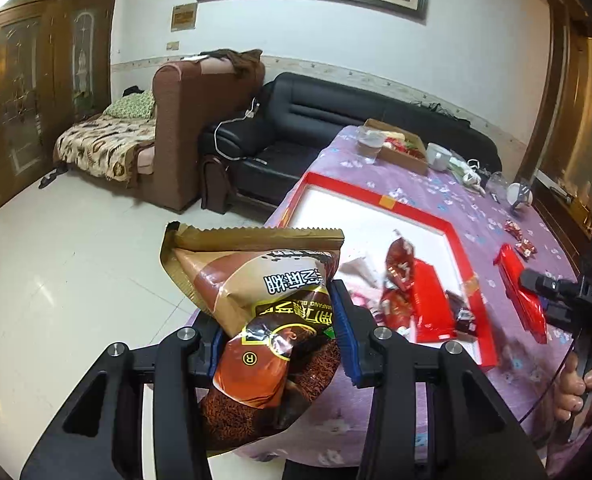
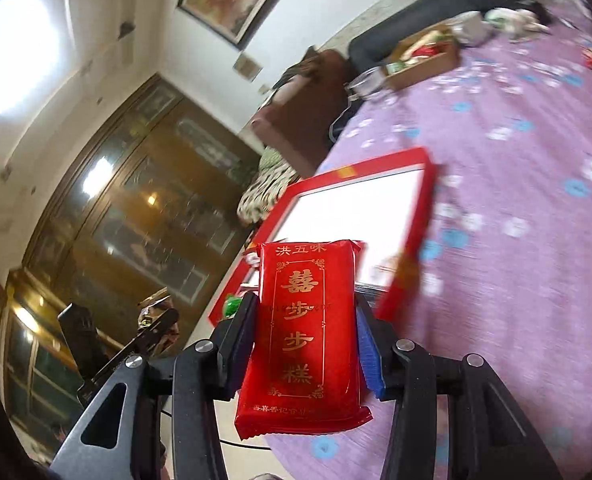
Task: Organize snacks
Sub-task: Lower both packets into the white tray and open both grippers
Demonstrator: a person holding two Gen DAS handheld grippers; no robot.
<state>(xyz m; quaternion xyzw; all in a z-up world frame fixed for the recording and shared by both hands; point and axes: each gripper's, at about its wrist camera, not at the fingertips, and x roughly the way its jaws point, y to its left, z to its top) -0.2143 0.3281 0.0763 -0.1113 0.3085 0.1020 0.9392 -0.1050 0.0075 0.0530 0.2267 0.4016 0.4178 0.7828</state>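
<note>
Snacks are in both grippers. The left gripper (image 1: 274, 332) is clamped on a brown and gold bag (image 1: 256, 320), its blue pads pressing the bag's crumpled middle; the bag's lower end is cut off behind the gripper's black frame, and its print reads upside down. It hangs over the table's near left edge, partly above the floor, just beside the red tray (image 1: 466, 264).

The right gripper (image 2: 304, 344) is closed on a red packet with gold lettering (image 2: 306, 320), held upright by its long sides above the purple flowered tablecloth (image 2: 516, 280) near the tray's (image 2: 406, 260) near corner. In the left view that packet (image 1: 522, 300) shows only side-on, and the right gripper (image 1: 536, 286) is half cut off by the picture's right edge, with part of a hand (image 1: 580, 392) on its grip below.

Inside the tray lie a flat red packet (image 1: 432, 304) and several small red-wrapped sweets (image 1: 400, 264); a blurred pale pink patch beside them cannot be made out. Toward the table's far edge stand a glass (image 1: 368, 144), a cardboard box (image 1: 406, 152) with contents too small to name, and a white cup (image 1: 438, 156). Two small red sweets (image 1: 518, 238) lie near the right edge. The right view is smeared across the cloth, so its far objects are unclear.
</note>
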